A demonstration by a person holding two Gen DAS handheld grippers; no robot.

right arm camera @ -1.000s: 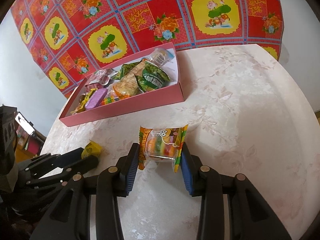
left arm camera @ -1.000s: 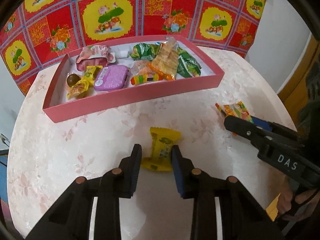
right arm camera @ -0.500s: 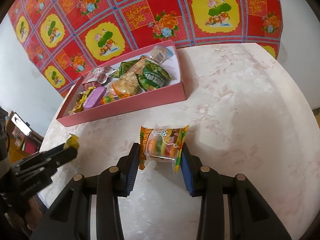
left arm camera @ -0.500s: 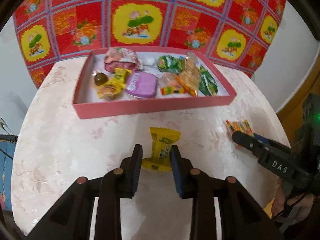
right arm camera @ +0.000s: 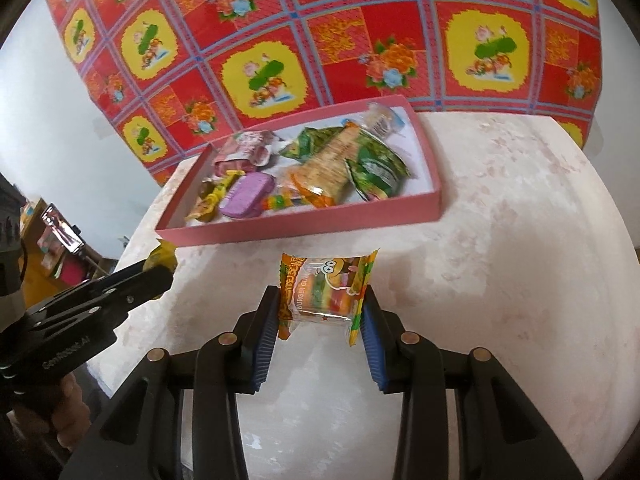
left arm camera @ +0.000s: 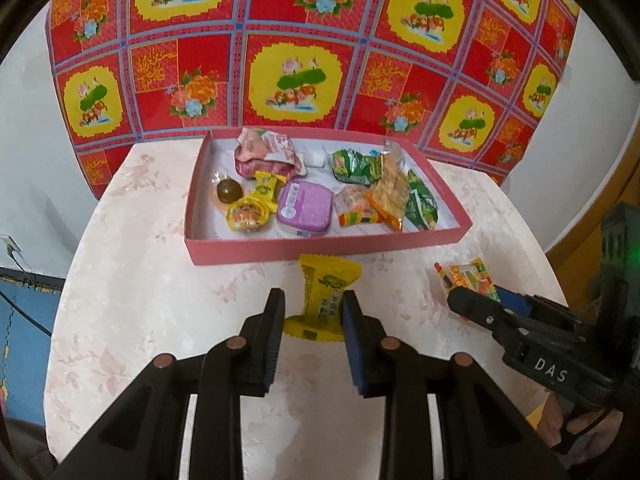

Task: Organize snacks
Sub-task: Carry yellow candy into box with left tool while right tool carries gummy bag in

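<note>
The left gripper point(left arm camera: 312, 312) is closed on a yellow candy point(left arm camera: 326, 300), its blue pads pressing the wrapper's two sides, and the candy hangs above the table point(left arm camera: 132, 320), just in front of the pink tray point(left arm camera: 320, 246). The right gripper point(right arm camera: 320, 316) is clamped on a burger gummy pack point(right arm camera: 326, 294), gripped at both edges and clear of the tabletop, also near the tray's front wall. The tray sits at the far side of the table against a red patterned cloth point(left arm camera: 304, 20) and holds a purple tin point(left arm camera: 306, 208), green packets point(left arm camera: 356, 164), a pink packet point(left arm camera: 266, 150) and other small sweets.
</note>
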